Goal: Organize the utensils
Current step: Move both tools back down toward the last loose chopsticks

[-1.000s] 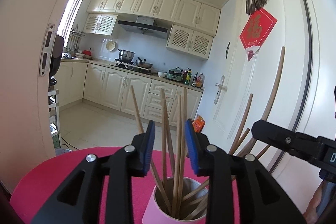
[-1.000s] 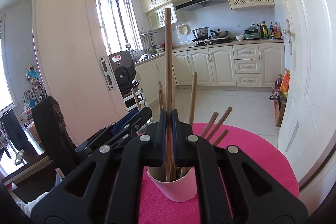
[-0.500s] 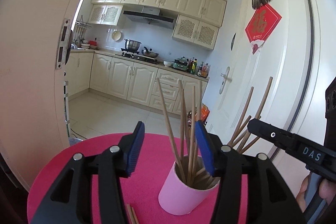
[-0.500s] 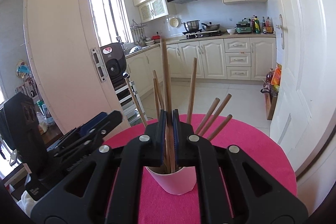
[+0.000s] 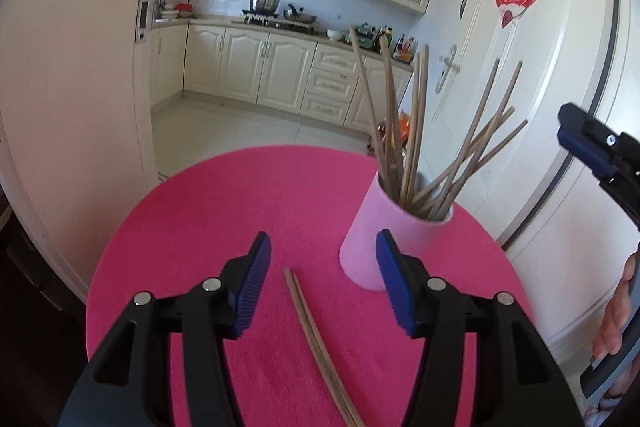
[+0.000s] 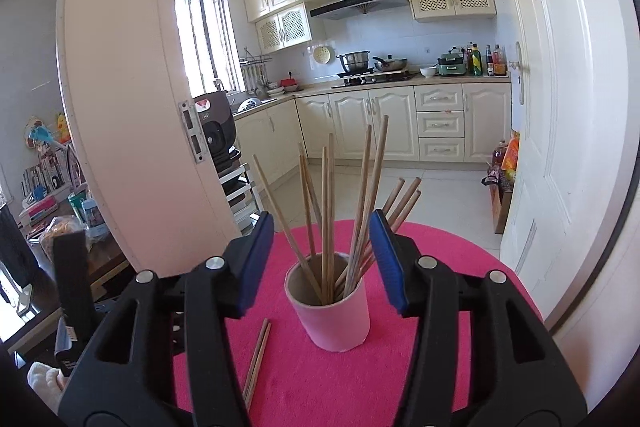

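Chopsticks (image 6: 328, 219) stood bunched in the pink cup (image 6: 332, 311) on our round pink table (image 6: 440, 347), fanning out above its rim. We had the right gripper (image 6: 322, 259) facing the cup, its jaws just sprung apart and gripping nothing. Our left gripper (image 5: 324, 279) also gaped, having widened, over a loose pair of chopsticks (image 5: 316, 339) lying flat beside the cup.

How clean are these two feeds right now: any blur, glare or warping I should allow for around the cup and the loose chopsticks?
Left wrist view: sharp and evenly lit; the fisheye bows the door frame, and the loose chopsticks curve toward the bottom edge. Right wrist view: the window is blown out, but the cup and its chopsticks stay crisp; the edges warp and the corners go black.
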Demonstrator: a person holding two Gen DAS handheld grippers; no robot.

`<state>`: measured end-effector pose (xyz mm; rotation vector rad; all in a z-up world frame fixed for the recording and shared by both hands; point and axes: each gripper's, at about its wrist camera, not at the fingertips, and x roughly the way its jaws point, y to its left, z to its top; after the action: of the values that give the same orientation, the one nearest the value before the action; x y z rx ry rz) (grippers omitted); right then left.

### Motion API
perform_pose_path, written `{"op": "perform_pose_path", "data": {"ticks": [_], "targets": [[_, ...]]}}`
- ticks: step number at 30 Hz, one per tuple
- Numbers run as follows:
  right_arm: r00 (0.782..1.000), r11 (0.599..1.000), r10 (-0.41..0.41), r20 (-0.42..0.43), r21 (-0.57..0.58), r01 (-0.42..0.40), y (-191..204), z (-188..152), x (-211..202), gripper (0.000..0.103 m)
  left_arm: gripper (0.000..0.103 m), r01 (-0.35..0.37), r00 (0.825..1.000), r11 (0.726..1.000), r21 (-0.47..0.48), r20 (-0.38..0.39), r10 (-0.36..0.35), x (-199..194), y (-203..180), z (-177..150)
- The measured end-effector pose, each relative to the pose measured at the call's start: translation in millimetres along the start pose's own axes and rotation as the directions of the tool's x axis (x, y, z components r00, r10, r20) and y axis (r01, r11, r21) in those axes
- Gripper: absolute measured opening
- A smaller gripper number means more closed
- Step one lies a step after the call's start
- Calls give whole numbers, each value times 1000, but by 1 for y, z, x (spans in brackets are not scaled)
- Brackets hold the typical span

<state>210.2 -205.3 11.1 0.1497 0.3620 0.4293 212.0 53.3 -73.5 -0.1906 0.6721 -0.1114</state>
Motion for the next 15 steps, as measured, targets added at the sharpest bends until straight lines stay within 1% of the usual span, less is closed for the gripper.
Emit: {"op": "perform_pose_path", "data": {"ticks": [2,5,7,10,12,14,15], "targets": [[1000,1000,3,-16,-9,-3,4,-7,-2,50,54,-28,998,1000,2,-58,28,6,1,-8],[998,1000,12,-60,-22,-13,8,-21,-1,50,54,-86,986,996,27,-144,89,14,2,-23],[995,999,14,-96,-34,-17,11,-34,1,50,54,-114,973,992,58,-198,123,20,2,-34],[988,999,17,-153,-31,-22,11,-54,6,50,54,-132,949,989,65,-282,145,30,4,-46],[982,999,13,-190,-30,-19,9,-65,10,50,54,-148,935,987,66,-317,162,35,5,-53],[978,1000,11,-209,-26,-17,8,-74,12,50,54,-161,924,984,78,-337,178,38,5,-57],[976,1000,11,-218,-22,-16,7,-78,12,50,54,-173,916,980,94,-349,195,40,3,-60]]}}
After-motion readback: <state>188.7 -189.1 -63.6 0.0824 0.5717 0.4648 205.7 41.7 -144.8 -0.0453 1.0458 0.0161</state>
